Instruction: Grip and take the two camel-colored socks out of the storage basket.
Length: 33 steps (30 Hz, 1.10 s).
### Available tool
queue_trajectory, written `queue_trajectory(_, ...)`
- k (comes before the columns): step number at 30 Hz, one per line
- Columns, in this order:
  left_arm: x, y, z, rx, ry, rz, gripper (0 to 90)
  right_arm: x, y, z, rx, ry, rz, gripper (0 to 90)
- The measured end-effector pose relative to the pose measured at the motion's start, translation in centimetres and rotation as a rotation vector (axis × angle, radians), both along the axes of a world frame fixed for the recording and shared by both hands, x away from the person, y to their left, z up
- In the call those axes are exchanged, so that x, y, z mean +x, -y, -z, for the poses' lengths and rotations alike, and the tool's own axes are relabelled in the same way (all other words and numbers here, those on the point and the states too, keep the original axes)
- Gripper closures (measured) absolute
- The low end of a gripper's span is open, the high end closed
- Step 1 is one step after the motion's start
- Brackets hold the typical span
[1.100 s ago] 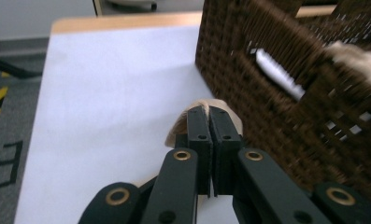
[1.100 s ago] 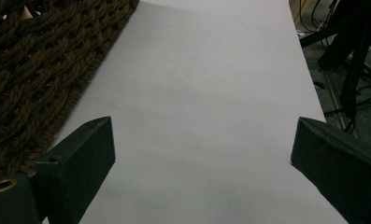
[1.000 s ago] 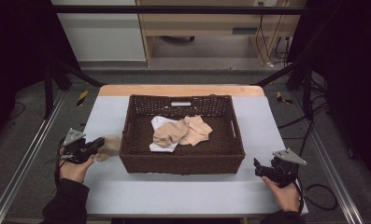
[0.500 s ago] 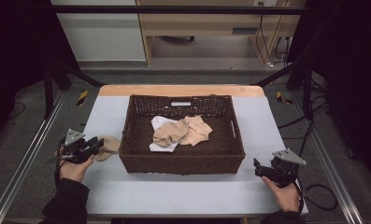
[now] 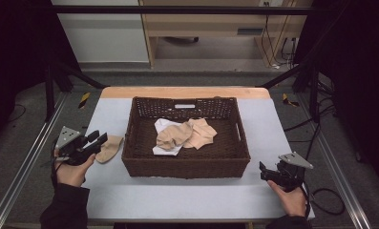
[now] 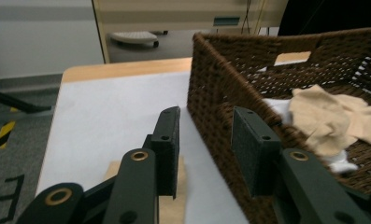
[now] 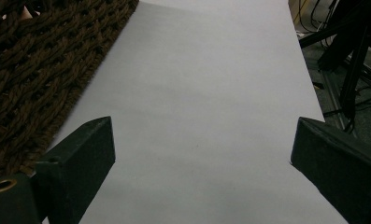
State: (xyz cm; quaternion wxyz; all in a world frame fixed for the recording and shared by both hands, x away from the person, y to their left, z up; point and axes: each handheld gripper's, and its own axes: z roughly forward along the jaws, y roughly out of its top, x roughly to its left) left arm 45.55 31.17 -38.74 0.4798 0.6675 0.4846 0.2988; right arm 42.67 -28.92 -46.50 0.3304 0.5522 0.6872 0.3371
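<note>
Left gripper (image 5: 97,140), fingers spread, poised over tan sock (image 5: 109,148) lying by surface's left edge just beside basket (image 5: 130,143); right gripper (image 5: 268,172) idle, fingers spread; risk: closing too high misses the flat sock, or snags wicker.

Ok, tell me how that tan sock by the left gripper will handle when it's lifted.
The sock lies flat on the table, so it probably droops from wherever it's pinched. It looks thin and likely light. The socks in the basket are crumpled, which suggests soft, floppy cloth. The open left gripper may need to pinch low.
</note>
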Motion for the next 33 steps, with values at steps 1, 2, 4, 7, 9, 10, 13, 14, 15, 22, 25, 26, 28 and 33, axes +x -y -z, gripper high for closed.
queue_trajectory(1,-0.2,0.4,-0.3,0.000,0.008,0.008,61.3,0.0,0.0,0.0,0.000,0.000,0.000,6.7)
queue_trajectory(2,-0.3,0.9,-0.6,0.001,0.014,0.018,60.6,0.0,0.0,0.0,0.001,0.000,0.000,6.7)
queue_trajectory(4,-0.5,1.3,-0.8,0.001,0.020,0.025,59.9,0.0,0.0,0.0,0.002,0.000,0.000,6.6)
queue_trajectory(7,-0.8,2.1,-1.4,-0.008,0.033,0.040,59.0,0.0,0.0,0.0,0.008,-0.003,0.004,6.7)
queue_trajectory(9,-1.0,2.4,-1.7,-0.031,0.036,0.054,58.2,0.0,0.0,0.0,0.003,-0.003,0.003,6.7)
queue_trajectory(10,-1.1,2.6,-1.9,-0.038,0.039,0.056,57.8,0.0,0.0,0.0,0.002,-0.001,0.002,6.6)
queue_trajectory(13,-1.2,3.1,-2.6,-0.043,0.052,0.064,57.0,0.0,-0.1,0.0,0.006,-0.003,0.003,6.7)
queue_trajectory(14,-1.2,3.3,-2.8,-0.043,0.055,0.068,56.6,0.0,-0.1,0.0,0.006,-0.005,0.003,6.7)
queue_trajectory(15,-1.1,3.6,-3.0,-0.043,0.052,0.074,56.0,0.0,-0.1,0.0,0.007,-0.006,0.004,6.6)
queue_trajectory(22,-0.3,5.9,-4.4,-0.048,0.072,0.118,54.5,0.0,0.0,-0.1,0.015,0.003,0.006,6.6)
queue_trajectory(25,0.5,7.0,-5.0,-0.030,0.074,0.128,53.7,0.0,-0.1,-0.1,0.014,0.002,0.005,6.6)
queue_trajectory(26,0.7,7.4,-5.3,-0.025,0.075,0.132,53.3,0.1,-0.1,-0.1,0.012,0.003,0.004,6.6)
queue_trajectory(28,1.0,7.8,-5.5,-0.023,0.077,0.135,52.7,0.1,-0.1,-0.1,0.013,0.002,0.005,6.6)
queue_trajectory(33,3.0,10.7,-6.2,-0.011,0.075,0.156,50.2,0.1,-0.1,-0.2,0.015,0.004,0.005,6.5)
